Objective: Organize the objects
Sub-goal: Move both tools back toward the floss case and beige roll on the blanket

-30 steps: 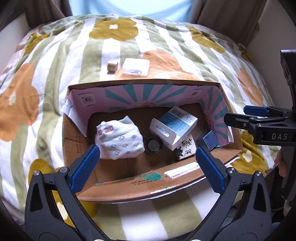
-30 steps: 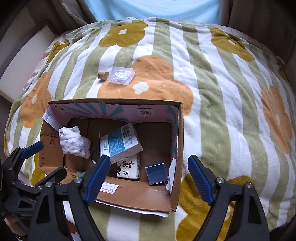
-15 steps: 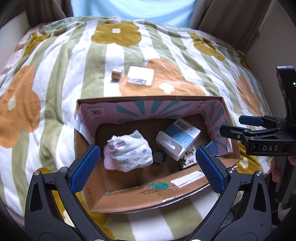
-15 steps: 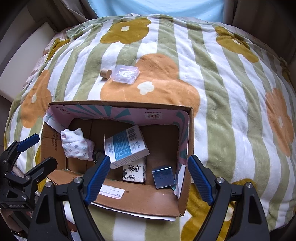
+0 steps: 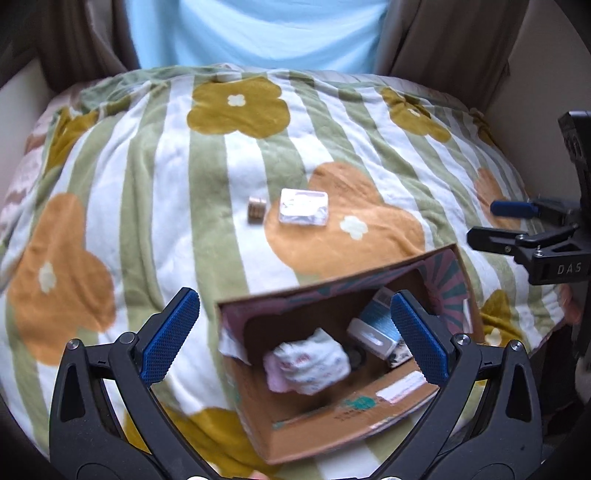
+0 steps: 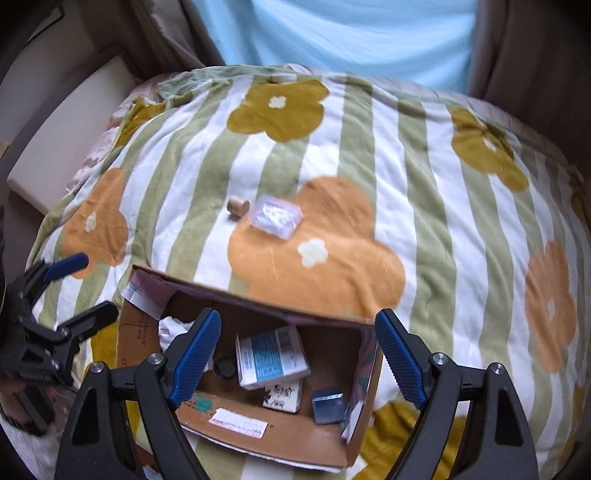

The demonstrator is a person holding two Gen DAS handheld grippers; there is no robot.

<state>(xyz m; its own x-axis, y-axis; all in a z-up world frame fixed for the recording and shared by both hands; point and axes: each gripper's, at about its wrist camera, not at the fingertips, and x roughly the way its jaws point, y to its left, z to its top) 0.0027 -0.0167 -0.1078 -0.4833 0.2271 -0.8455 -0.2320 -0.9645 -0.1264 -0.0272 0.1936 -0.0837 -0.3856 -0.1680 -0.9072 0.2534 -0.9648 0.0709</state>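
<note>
An open cardboard box (image 5: 332, 435) (image 6: 280, 443) sits near me on a flowered blanket. It holds a rolled white cloth (image 5: 310, 362), a blue-and-white carton (image 6: 271, 356), a black round lid (image 6: 225, 367), a small printed packet (image 6: 282, 395) and a dark blue square (image 6: 328, 404). Beyond the box lie a small wooden spool (image 5: 256, 209) (image 6: 238, 206) and a clear flat plastic case (image 5: 303, 206) (image 6: 275, 218). My left gripper (image 5: 295, 336) is open and empty above the box's left part. My right gripper (image 6: 299, 354) is open and empty above the box.
The striped blanket (image 6: 424, 206) with orange and mustard flowers covers the whole surface and falls away at the sides. A person in a light blue shirt (image 5: 258, 33) sits behind it. A cream cushion (image 6: 70, 133) is at the left.
Both grippers have pulled back and tilted up, so the box has dropped lower in both views and more blanket shows. The spool and plastic case have stayed in place. Both grippers stay open.
</note>
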